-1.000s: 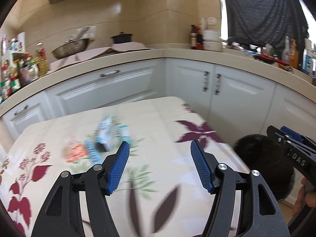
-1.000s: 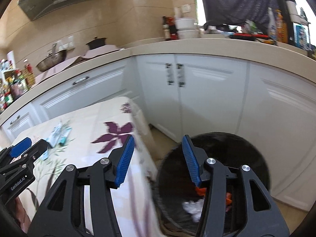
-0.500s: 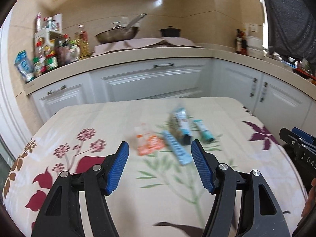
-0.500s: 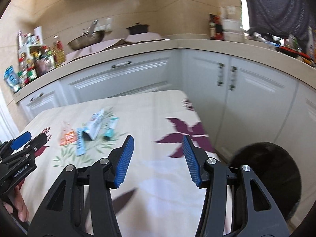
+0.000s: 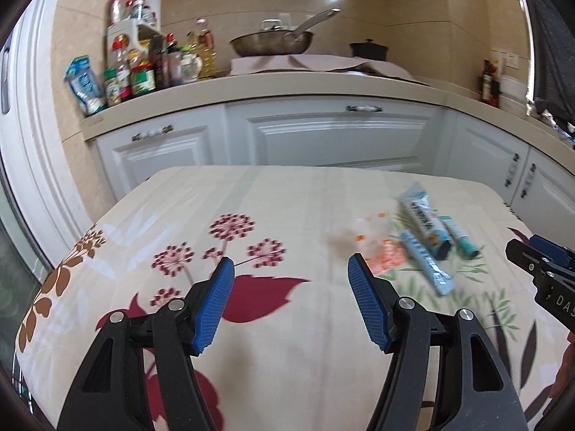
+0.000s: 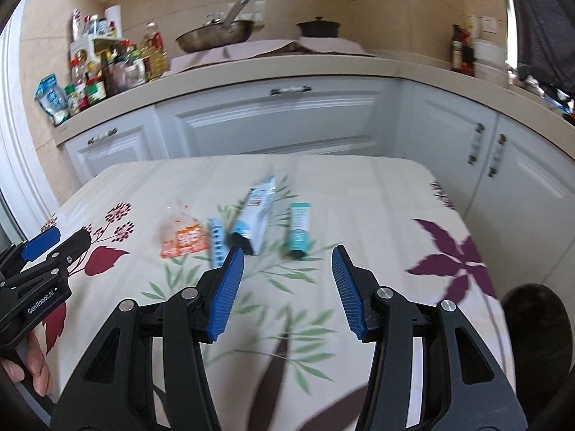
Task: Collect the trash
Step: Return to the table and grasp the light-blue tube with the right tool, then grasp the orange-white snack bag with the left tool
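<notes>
Several pieces of trash lie together on the floral tablecloth: an orange-and-clear wrapper, a thin light-blue sachet, a large white-and-blue tube and a small teal tube. My left gripper is open and empty, just left of the wrapper. My right gripper is open and empty, just in front of the tubes. The black trash bin shows at the table's right.
White cabinets and a countertop run behind the table. On the counter stand bottles and jars, a steel pan and a black pot. The other gripper shows at each view's edge.
Both grippers have swung left, away from the bin, and now face the trash on the table. Both stayed open and empty.
</notes>
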